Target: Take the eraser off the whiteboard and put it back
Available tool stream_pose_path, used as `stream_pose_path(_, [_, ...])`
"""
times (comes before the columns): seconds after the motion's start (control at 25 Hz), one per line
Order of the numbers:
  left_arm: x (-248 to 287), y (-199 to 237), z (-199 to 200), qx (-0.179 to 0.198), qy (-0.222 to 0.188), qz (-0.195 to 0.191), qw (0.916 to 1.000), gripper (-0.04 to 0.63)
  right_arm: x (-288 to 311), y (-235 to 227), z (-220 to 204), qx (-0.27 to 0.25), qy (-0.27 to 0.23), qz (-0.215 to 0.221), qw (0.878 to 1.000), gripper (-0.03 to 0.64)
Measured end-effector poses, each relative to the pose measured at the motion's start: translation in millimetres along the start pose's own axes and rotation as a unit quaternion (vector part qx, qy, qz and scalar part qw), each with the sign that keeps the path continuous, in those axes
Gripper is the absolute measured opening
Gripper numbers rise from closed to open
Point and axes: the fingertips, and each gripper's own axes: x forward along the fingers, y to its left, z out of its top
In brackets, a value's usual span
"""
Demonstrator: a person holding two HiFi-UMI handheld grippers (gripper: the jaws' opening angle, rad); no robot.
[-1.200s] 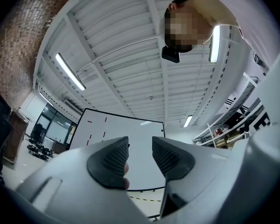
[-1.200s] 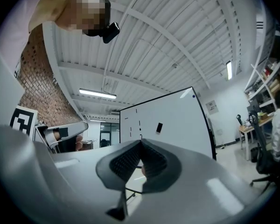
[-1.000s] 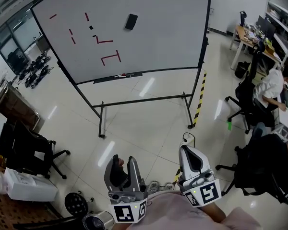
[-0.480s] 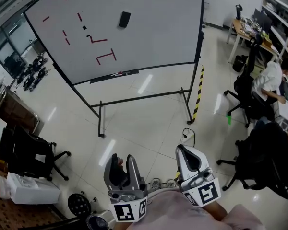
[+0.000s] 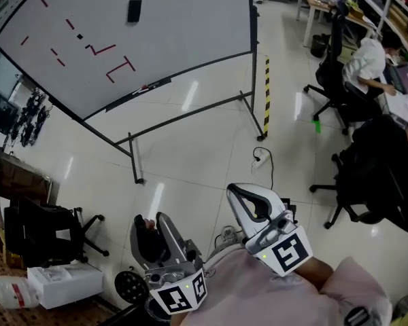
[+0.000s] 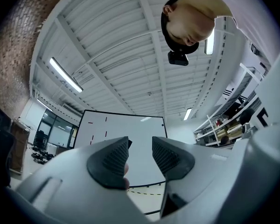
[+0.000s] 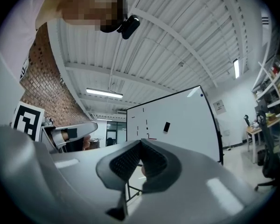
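Note:
A black eraser [image 5: 134, 10] sticks high on the whiteboard [image 5: 170, 39], to the right of several red marks; it also shows in the right gripper view as the eraser [image 7: 166, 126] on the board [image 7: 186, 125]. Both grippers are held close to my body, far short of the board. My left gripper [image 5: 153, 221] is open with an empty gap between its pads [image 6: 115, 157]; the whiteboard [image 6: 130, 139] stands beyond it. My right gripper [image 5: 236, 190] is shut, with the tips [image 7: 141, 143] meeting on nothing.
The board's wheeled frame [image 5: 132, 158] stands on glossy floor. A cable and power strip [image 5: 260, 158] lie ahead. Yellow-black tape [image 5: 266, 94] runs along the floor. People sit on office chairs [image 5: 367, 60] at right. A black chair [image 5: 44, 233] and white box [image 5: 58, 284] stand left.
The head view has swung, so the whiteboard and eraser now sit further up and left in the picture. Both grippers stay low by my body, jaws unchanged.

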Motion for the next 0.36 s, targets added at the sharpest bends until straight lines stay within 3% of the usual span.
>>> stream_pose_path(0.12, [-4,1,1,0.013,0.004,0.006,0.9999,0.166,0,25,-9,-0.006,0.021,0.051,0.998,0.000])
stream_pose_path(0.36, [-14,-8,-21,0.005,0.029,0.002,0.9996,0.166,-11,67,-35,-0.026,0.054,0.139,0.988,0.000])
